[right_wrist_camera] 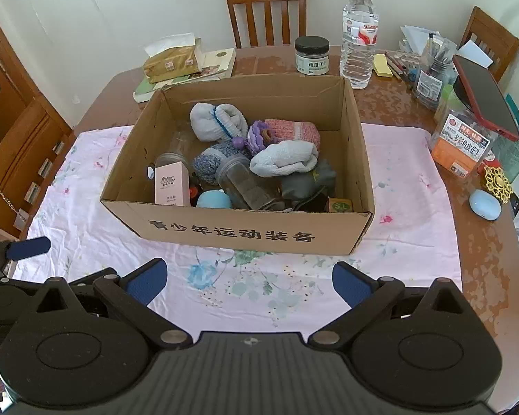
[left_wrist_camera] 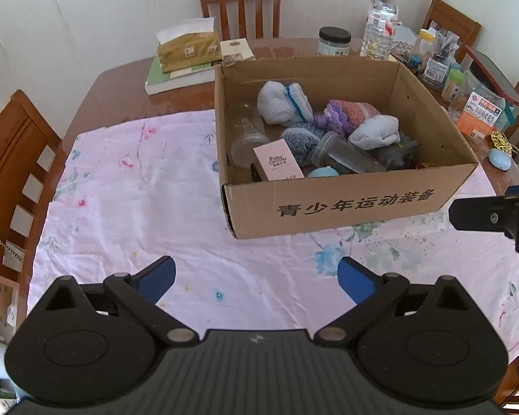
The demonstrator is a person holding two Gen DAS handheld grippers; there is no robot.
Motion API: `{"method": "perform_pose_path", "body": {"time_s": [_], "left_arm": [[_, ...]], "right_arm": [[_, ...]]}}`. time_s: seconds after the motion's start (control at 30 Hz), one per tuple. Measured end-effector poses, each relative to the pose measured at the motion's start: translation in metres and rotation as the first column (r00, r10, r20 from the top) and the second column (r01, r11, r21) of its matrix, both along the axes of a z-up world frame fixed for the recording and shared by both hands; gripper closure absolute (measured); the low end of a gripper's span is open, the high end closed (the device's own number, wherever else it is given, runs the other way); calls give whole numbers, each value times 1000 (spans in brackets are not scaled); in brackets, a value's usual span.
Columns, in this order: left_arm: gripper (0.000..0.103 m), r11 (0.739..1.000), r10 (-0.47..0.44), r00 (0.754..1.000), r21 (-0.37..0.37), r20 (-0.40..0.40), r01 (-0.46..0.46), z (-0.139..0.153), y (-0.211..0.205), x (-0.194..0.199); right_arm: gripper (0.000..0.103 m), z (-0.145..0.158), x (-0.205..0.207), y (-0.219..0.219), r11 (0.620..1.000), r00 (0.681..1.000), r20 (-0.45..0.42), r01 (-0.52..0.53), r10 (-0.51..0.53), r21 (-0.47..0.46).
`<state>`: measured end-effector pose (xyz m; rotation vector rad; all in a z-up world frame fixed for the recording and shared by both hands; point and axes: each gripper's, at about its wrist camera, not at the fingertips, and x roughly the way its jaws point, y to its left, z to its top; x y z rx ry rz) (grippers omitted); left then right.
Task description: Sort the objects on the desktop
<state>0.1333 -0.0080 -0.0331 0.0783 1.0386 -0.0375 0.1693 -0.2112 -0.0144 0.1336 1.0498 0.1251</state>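
An open cardboard box point(left_wrist_camera: 346, 204) point(right_wrist_camera: 245, 233) stands on a pink floral cloth point(left_wrist_camera: 138, 186) point(right_wrist_camera: 404, 190). Inside lie rolled socks point(left_wrist_camera: 283, 103) point(right_wrist_camera: 283, 159), a pink carton point(left_wrist_camera: 276, 164) point(right_wrist_camera: 171, 181), clear plastic jars point(left_wrist_camera: 342, 154) point(right_wrist_camera: 245, 183), a light blue round item point(right_wrist_camera: 214, 200) and a small green cube point(right_wrist_camera: 340, 204). My left gripper point(left_wrist_camera: 256, 278) hovers open over the cloth, in front of the box's left corner. My right gripper point(right_wrist_camera: 249, 282) is open too, facing the box front. Neither holds anything. The other gripper's finger shows at each view's edge point(left_wrist_camera: 484, 212) point(right_wrist_camera: 29, 247).
Behind the box are a tissue pack on books point(right_wrist_camera: 171, 58), a dark-lidded jar point(right_wrist_camera: 311, 55) and a water bottle point(right_wrist_camera: 359, 34). Clutter at the right includes a pen jar point(right_wrist_camera: 432, 76), an orange snack tub point(right_wrist_camera: 462, 145), a red-cased tablet point(right_wrist_camera: 484, 100) and a pale blue case point(right_wrist_camera: 484, 204). Wooden chairs ring the table.
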Motion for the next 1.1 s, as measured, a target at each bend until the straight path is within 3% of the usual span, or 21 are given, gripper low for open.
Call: {"method": "perform_pose_path", "body": {"time_s": [1.1], "left_arm": [[3, 1000, 20, 1000, 1, -23, -20, 3, -1, 6]], "right_arm": [[0, -3, -1, 4, 1000, 1000, -21, -15, 16, 10]]}}
